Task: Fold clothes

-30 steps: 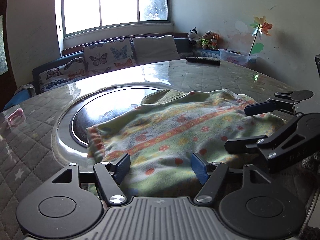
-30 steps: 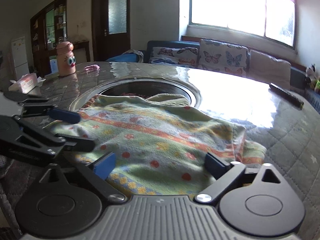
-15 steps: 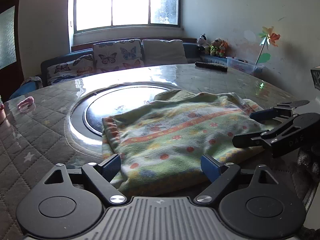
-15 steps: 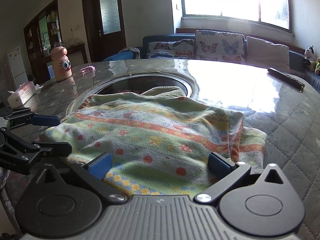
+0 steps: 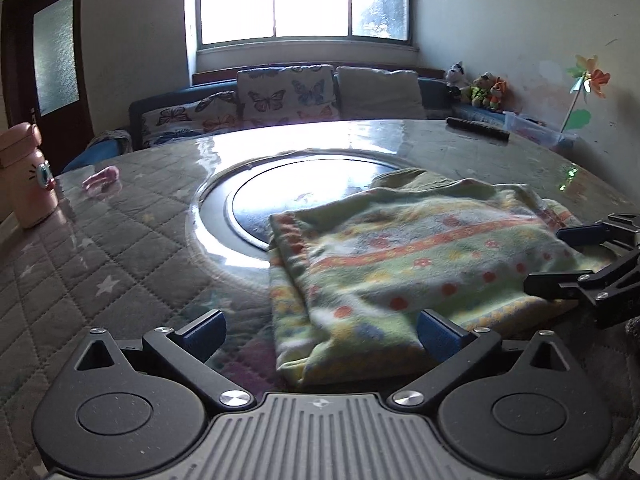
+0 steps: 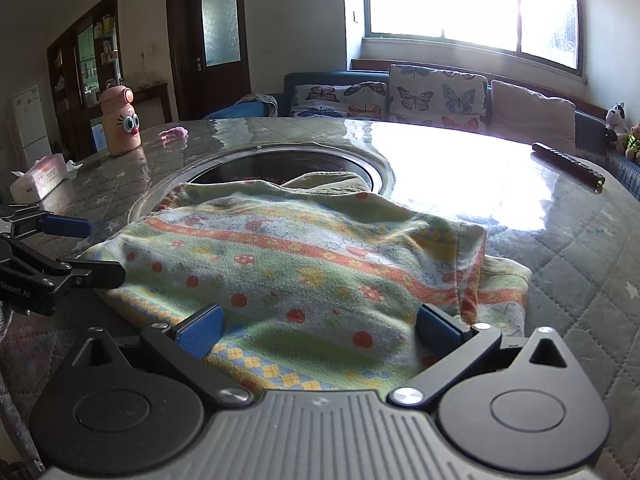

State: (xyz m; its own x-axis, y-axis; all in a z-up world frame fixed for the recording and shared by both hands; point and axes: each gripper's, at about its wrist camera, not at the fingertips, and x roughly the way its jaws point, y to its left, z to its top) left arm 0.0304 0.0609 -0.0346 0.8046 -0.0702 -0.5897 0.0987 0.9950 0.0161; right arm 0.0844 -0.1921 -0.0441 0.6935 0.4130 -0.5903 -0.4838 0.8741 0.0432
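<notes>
Both hand-held grippers are hovering low over the near edge of the round table with its quilted grey cover under glass. I am seeing the left gripper with jaws spread wide, having just been opening, its right pad over the near left corner of the folded green fleece garment with orange stripes and red dots, its left pad over bare table. I am watching the right gripper standing open too, the garment's near edge lying between its blue pads, neither pressing on it. The garment is lying partly over the dark round inset plate at the table's centre. A pink cartoon-faced flask and a small pink scrap are sitting at the far left, well apart from the cloth, with a white tissue pack nearer. A long black remote is lying at the far right, clear of the cloth.
</notes>
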